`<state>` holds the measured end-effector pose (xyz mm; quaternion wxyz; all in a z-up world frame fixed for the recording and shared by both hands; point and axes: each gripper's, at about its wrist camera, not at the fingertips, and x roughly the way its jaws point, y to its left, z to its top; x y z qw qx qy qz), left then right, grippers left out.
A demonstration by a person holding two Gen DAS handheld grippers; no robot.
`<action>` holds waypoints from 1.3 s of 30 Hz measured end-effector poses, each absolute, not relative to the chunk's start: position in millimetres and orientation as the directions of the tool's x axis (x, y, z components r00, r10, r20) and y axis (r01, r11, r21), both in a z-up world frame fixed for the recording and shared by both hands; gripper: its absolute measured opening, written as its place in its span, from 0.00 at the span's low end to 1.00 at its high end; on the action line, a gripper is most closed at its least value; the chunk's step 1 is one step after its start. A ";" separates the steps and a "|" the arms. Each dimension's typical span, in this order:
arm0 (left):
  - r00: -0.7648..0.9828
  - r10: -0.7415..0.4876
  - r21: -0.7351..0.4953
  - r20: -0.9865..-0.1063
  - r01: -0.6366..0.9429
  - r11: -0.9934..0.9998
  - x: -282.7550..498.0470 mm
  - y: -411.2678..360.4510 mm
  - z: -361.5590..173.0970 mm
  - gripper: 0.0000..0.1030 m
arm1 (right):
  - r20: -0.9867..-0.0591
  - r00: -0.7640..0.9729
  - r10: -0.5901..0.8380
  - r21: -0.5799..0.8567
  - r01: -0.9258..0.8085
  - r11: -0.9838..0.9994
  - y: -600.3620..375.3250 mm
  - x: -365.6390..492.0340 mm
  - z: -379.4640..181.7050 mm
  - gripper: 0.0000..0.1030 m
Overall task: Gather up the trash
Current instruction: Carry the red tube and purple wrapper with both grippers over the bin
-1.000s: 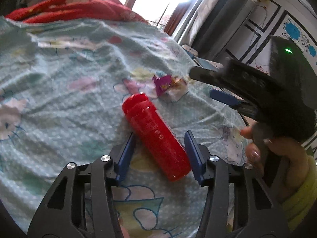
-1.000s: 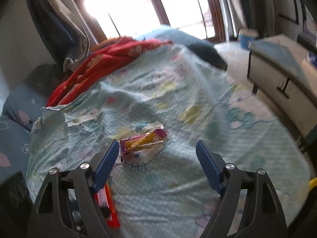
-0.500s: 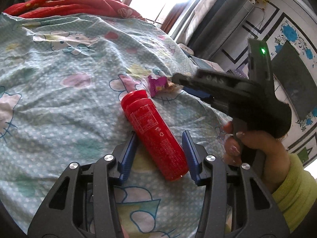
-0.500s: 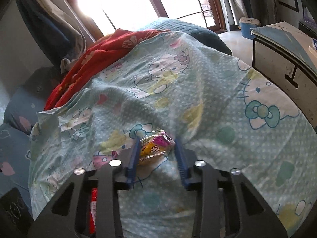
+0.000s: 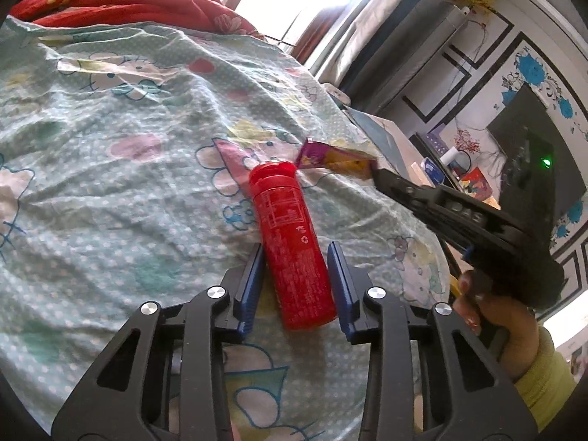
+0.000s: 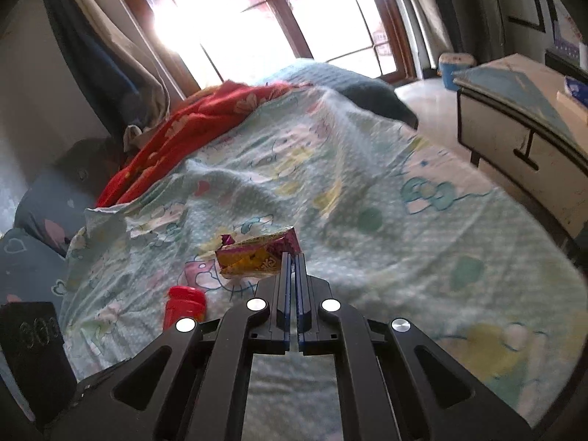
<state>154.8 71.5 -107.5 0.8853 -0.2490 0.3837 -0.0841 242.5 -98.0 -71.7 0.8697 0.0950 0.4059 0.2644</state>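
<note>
Bottle: a red plastic bottle (image 5: 294, 242) lies on its side on the bedsheet (image 5: 110, 202), near the sheet's right-hand edge in the left wrist view.
Bottle axis: long axis runs away from the left gripper (image 5: 296, 286), cap end far and leaning slightly left, flat base nearest the camera.
Left gripper jaws: partly spread, one blue pad on each side of the bottle's lower half; they have just been closing. The left pad looks to be against the bottle, the right pad just beside it with a thin gap, so no firm pinch shows.
Wrapper: a purple and yellow snack wrapper (image 6: 257, 257) sits just beyond the bottle's cap, its long side lying across the bottle's axis.
Right gripper jaws: the right gripper (image 6: 293, 257) has its pads pressed together on the wrapper's right end.
Right hand: a hand (image 5: 492, 316) in a yellow-green sleeve holds that gripper's handle.
Edges: the sheet drops off just right of the bottle; a low cabinet (image 6: 522, 128) stands beyond that edge.
Open room: broad bare sheet to the left and far side, up to a red blanket (image 5: 121, 3) by the window.
</note>
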 end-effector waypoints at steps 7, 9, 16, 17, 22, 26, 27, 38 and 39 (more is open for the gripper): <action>0.702 -0.350 -0.496 -0.620 -0.005 0.868 153.1 61.9 -97.4 0.24 | -0.624 0.612 0.486 0.340 -0.347 0.874 -135.8 219.5 -54.8 0.02; 0.706 -0.355 -0.496 -0.613 0.006 0.869 152.2 58.8 -94.3 0.24 | -0.614 0.630 0.475 0.333 -0.339 0.880 -144.4 213.8 -50.8 0.02; 0.711 -0.379 -0.481 -0.592 0.066 0.874 147.8 38.4 -82.4 0.23 | -0.582 0.682 0.444 0.335 -0.296 0.894 -182.6 191.8 -38.1 0.02; 0.712 -0.381 -0.478 -0.589 0.072 0.875 147.2 36.1 -81.1 0.23 | -0.581 0.685 0.441 0.336 -0.291 0.896 -186.2 189.3 -37.1 0.02; 0.717 -0.403 -0.474 -0.569 0.115 0.873 144.1 21.2 -70.8 0.23 | -0.563 0.708 0.426 0.345 -0.267 0.900 -210.7 173.9 -30.3 0.02; 0.720 -0.420 -0.467 -0.553 0.150 0.871 141.9 8.3 -62.2 0.23 | -0.553 0.724 0.412 0.352 -0.245 0.903 -230.7 162.6 -25.8 0.02; 0.719 -0.424 -0.466 -0.550 0.157 0.871 141.0 6.6 -61.5 0.23 | -0.550 0.726 0.412 0.358 -0.241 0.902 -236.0 159.9 -24.8 0.02; 0.705 -0.476 -0.460 -0.525 0.235 0.856 136.8 -26.9 -49.6 0.22 | -0.539 0.764 0.355 0.344 -0.186 0.921 -280.7 135.6 -13.9 0.02; 0.703 -0.480 -0.459 -0.525 0.241 0.855 136.7 -29.2 -49.0 0.22 | -0.539 0.767 0.349 0.340 -0.181 0.923 -284.3 133.6 -13.5 0.02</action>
